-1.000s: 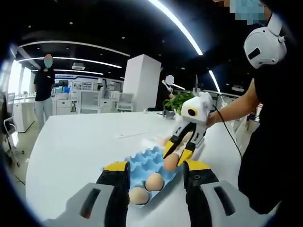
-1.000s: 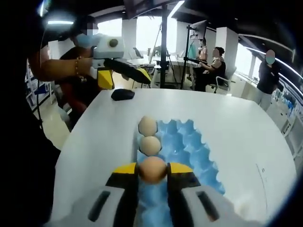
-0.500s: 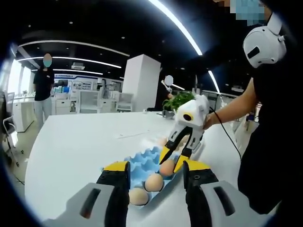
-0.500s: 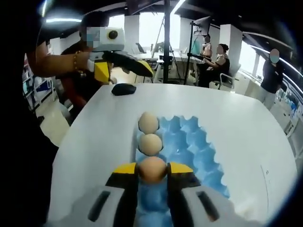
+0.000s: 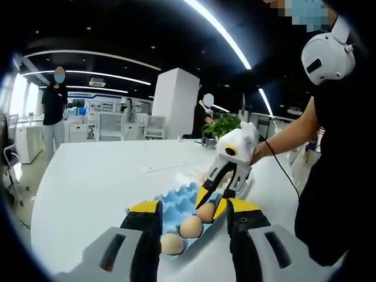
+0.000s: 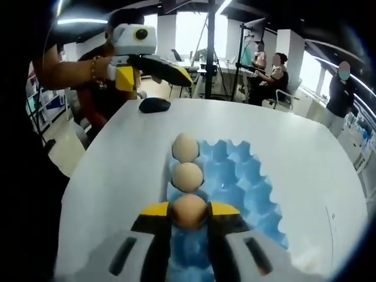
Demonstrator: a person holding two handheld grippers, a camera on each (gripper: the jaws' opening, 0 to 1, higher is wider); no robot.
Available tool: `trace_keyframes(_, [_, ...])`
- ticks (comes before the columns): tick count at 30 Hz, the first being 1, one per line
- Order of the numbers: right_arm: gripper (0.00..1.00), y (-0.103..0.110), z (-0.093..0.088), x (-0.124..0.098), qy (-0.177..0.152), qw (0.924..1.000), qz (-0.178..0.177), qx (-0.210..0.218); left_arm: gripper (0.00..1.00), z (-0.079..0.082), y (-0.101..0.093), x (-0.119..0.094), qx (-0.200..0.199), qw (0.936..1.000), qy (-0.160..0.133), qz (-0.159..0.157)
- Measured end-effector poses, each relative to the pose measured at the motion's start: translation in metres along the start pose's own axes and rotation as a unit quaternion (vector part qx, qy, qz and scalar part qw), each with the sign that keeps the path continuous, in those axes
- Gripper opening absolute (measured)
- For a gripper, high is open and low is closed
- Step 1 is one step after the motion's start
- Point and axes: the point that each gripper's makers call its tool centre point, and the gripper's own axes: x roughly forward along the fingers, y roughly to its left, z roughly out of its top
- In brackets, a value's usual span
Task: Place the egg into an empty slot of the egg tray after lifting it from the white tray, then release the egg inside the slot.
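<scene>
- Left gripper view: the left gripper (image 5: pixel 191 220) rises from the bottom edge with its 2 yellow-tipped jaws spread wide and nothing between them.
- Between and beyond those jaws lies the blue egg tray (image 5: pixel 176 207) on the white table (image 5: pixel 94 182).
- 2 loose eggs sit in the tray's near row: the nearest egg (image 5: pixel 171 243) and, just beside it, a second egg (image 5: pixel 191 225).
- The right gripper (image 5: pixel 211 202) comes in from the right, held by a person's hand (image 5: pixel 257 150), and points down at the tray.
- Its jaws are clamped on the held egg (image 5: pixel 206 212), which is low over the tray edge, just beside the second egg; I cannot tell whether it touches the slot.
- A green plant (image 5: pixel 222 124) stands at the table's far side.

- Right gripper view: the right gripper (image 6: pixel 189 212) has its 2 jaws closed against the sides of the held egg (image 6: pixel 189 211), which sits right at the tips.
- Below and ahead is the blue egg tray (image 6: pixel 244 188), and the held egg is at the near end of its left column.
- In line beyond it are the second egg (image 6: pixel 187 175) and the nearest egg (image 6: pixel 185 146), each seated in a slot.
- The left gripper (image 6: pixel 158 66) hovers above the table's far end, well apart from the tray, jaws parted and empty.
- A dark computer mouse (image 6: pixel 154 105) lies on the table (image 6: pixel 111 170) below it.
</scene>
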Motion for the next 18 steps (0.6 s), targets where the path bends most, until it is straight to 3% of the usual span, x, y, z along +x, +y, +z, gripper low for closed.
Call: trace_keyframes(18, [0.24, 0.0036, -0.0027, 0.0044, -0.007, 0.9994, 0.003, -0.034, 0.43, -0.0004, 0.0016, -0.0040, 0.000, 1.0000, -0.002, 0.004])
